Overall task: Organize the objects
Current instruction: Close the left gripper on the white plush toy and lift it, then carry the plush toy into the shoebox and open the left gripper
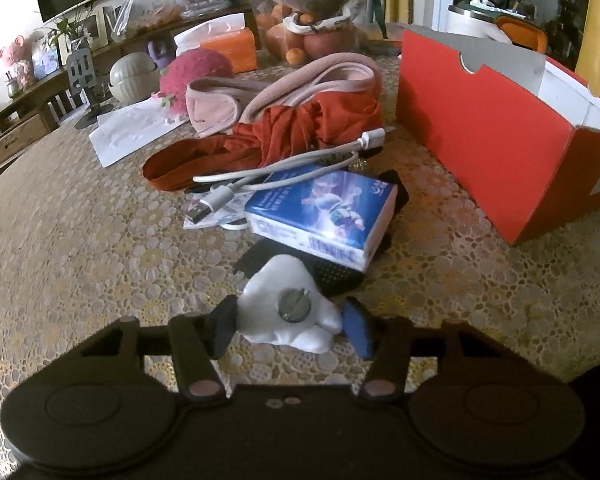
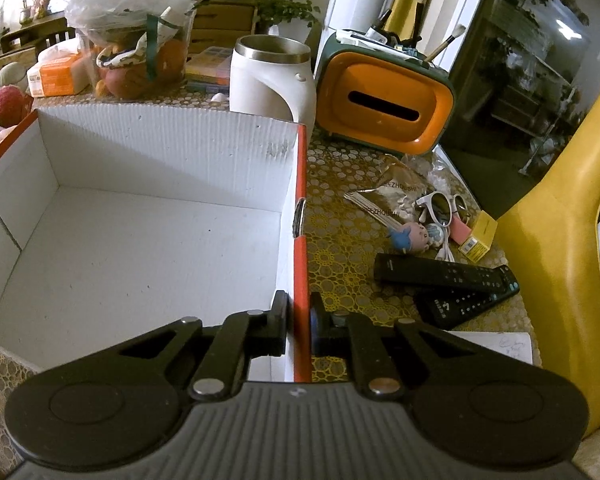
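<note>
My left gripper [image 1: 290, 326] is shut on a white lumpy object with a round metal disc [image 1: 292, 308], low over the patterned table. Just beyond lie a black pouch [image 1: 332, 274], a blue tissue pack [image 1: 324, 210], a white USB cable [image 1: 284, 168], a folded red umbrella [image 1: 284, 132] and pink straps [image 1: 300, 84]. The red cardboard box [image 1: 488, 140] stands at the right. My right gripper [image 2: 299, 320] is shut on the box's right wall [image 2: 301, 216]; the box's white inside [image 2: 140, 248] is empty.
Right of the box lie two black remotes [image 2: 452, 284], white sunglasses [image 2: 440, 208], a small toy figure [image 2: 410, 236] and a yellow packet [image 2: 478, 236]. Behind stand a white mug [image 2: 272, 80], an orange tissue holder [image 2: 384, 108] and a fruit bag [image 2: 136, 52]. A yellow chair [image 2: 556, 220] is at the right.
</note>
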The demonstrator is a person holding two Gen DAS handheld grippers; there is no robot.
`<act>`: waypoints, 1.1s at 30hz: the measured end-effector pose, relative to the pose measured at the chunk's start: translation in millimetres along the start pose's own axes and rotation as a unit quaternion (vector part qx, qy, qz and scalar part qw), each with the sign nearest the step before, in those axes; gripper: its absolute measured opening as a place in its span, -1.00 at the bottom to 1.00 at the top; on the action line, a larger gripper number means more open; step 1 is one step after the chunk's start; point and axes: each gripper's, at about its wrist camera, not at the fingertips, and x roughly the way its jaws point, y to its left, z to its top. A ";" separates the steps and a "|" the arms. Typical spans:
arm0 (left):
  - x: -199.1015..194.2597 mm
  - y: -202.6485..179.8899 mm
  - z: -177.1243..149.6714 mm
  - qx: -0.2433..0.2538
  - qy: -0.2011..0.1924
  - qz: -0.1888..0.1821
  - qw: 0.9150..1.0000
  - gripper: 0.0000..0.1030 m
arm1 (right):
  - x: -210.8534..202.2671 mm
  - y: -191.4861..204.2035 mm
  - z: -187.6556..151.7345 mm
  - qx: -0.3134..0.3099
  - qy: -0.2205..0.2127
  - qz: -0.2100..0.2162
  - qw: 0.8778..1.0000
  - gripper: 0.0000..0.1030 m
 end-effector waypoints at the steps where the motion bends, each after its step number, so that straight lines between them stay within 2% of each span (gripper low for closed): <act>1: -1.7 0.5 0.6 -0.002 0.002 -0.001 1.000 0.02 | -0.1 -0.3 0.0 0.000 0.000 0.000 1.000 -0.79; 13: -54.0 -0.8 15.5 -0.019 -0.016 -0.026 0.999 0.01 | -4.9 3.4 -5.0 -0.017 -0.017 0.015 1.000 -0.81; 20: -79.8 -26.6 50.3 0.018 -0.040 -0.054 0.998 0.02 | -8.9 4.5 -6.3 -0.026 -0.019 0.020 0.999 -0.81; 27: -82.9 -63.0 86.9 0.052 -0.053 -0.078 0.994 0.02 | -13.6 5.0 -7.8 -0.032 -0.025 0.034 0.999 -0.81; 33: -67.3 -96.2 114.7 0.071 -0.060 -0.089 0.992 0.02 | -15.0 4.3 -8.0 -0.046 -0.036 0.040 0.997 -0.81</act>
